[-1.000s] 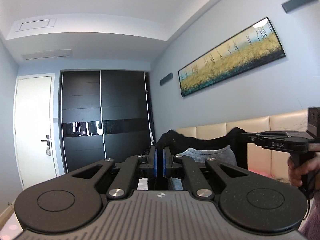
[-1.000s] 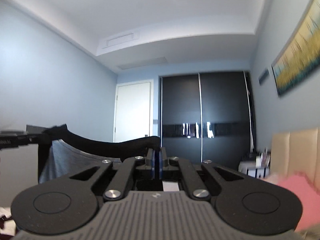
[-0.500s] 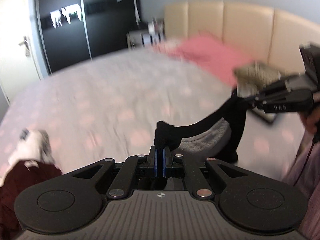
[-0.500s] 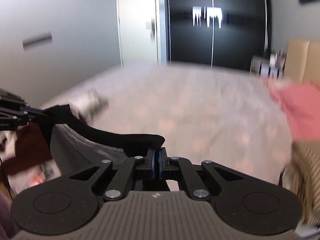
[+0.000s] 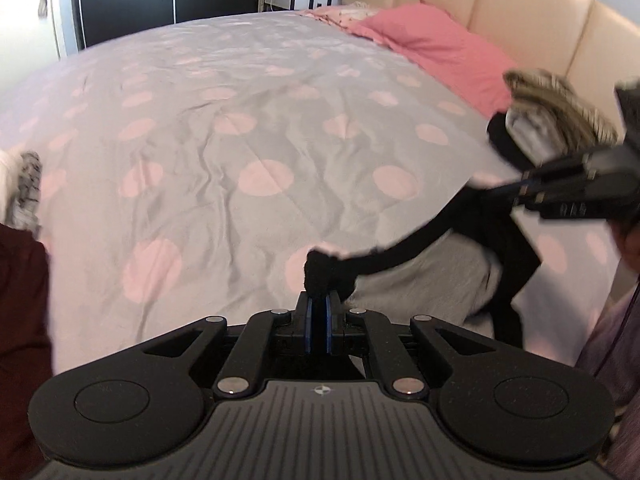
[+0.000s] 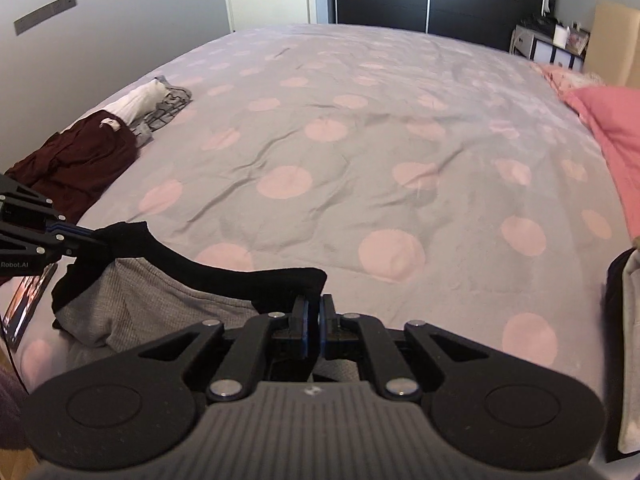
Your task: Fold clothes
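A grey garment with a black band hangs stretched between my two grippers over the near edge of the bed. My left gripper is shut on a bunched end of the black band. In the left wrist view my right gripper pinches the other end at the right. In the right wrist view my right gripper is shut on the black band, and the grey cloth sags onto the bed below; my left gripper holds the far end at the left.
A grey bedspread with pink dots covers the bed. A dark red garment and a white and grey one lie at its left edge. Pink pillows, a beige headboard and folded clothes lie to the right.
Both grippers have swung down from pointing at the walls and wardrobe to pointing at the bed, bringing the stretched garment down until its grey cloth rests on the bedspread.
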The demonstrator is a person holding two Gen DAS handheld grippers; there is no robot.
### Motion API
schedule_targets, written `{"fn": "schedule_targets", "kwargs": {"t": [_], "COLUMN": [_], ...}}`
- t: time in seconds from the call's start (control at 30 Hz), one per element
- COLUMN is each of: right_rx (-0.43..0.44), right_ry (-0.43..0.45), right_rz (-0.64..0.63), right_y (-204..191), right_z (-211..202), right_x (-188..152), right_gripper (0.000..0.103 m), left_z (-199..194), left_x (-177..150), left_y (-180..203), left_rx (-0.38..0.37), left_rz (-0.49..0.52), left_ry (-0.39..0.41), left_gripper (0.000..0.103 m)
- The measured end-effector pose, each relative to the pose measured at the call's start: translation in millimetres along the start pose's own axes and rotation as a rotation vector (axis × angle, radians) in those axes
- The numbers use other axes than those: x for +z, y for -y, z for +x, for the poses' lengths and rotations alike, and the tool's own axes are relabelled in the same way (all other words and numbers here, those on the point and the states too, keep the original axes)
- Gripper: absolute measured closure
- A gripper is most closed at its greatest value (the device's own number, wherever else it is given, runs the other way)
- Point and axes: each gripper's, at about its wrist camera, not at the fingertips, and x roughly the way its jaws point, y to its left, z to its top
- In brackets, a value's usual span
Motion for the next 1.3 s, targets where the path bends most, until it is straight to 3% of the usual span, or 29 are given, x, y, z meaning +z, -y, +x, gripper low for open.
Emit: {"fn": "schedule_targets", "kwargs": {"t": [0.13, 0.27, 0.37, 0.53, 0.73, 0.83, 0.9, 1.0, 1.03, 1.13, 1.3], "right_rx": [0.013, 0.061, 0.075, 0.036, 0.091, 0.078, 0.057, 0.016, 0.012, 0.004, 0.050], "right_ry": [0.022, 0.063, 0.071, 0.050, -0.019, -0.039, -0.046, -0.015, -0.003, 0.001, -0.022], "right_rz": [0.069, 0.148, 0.149, 0.130, 0.066, 0.027, 0.006, 0.036, 0.049, 0.069, 0.101], "right_y": [9.0, 16.0, 11.6, -6.6, -38.7, -49.1, -53.6, -44.0, -39.7, -29.3, -18.3], "right_z": [-3.4, -20.4, -33.2, -46.5, -35.1, -24.4, -18.0, -20.0, -22.1, -24.3, -22.4], "right_x": [7.6, 16.2, 14.4, -8.4, -27.2, -27.3, -26.0, -20.3, -18.8, -19.0, -29.3], "right_gripper": [0.064, 0.062, 0.062, 0.062, 0.061, 0.056, 0.056, 0.054, 0.049, 0.044, 0.042], "left_z": [-9.3, -25.6, -22.4, -17.0, -10.5, -6.3, -5.5, -6.1, -6.4, -11.1, -30.1], "left_x": [-2.7, 4.3, -3.3, -15.9, -31.0, -33.4, -32.0, -32.4, -33.2, -32.4, -26.7], "left_y": [-21.1, -30.5, -29.4, -27.4, -25.1, -23.1, -22.6, -24.2, -24.3, -25.9, -39.6], "left_rx": [-0.041, -0.053, -0.052, -0.050, -0.047, -0.047, -0.058, -0.079, -0.075, -0.066, 0.029], "left_rz": [-0.091, -0.138, -0.120, -0.090, -0.054, -0.043, -0.039, -0.054, -0.058, -0.082, -0.124], "left_ry": [0.032, 0.064, 0.017, -0.060, -0.153, -0.169, -0.167, -0.164, -0.159, -0.126, -0.074], "left_gripper": [0.090, 0.084, 0.084, 0.073, 0.073, 0.073, 0.077, 0.094, 0.100, 0.102, 0.102]}}
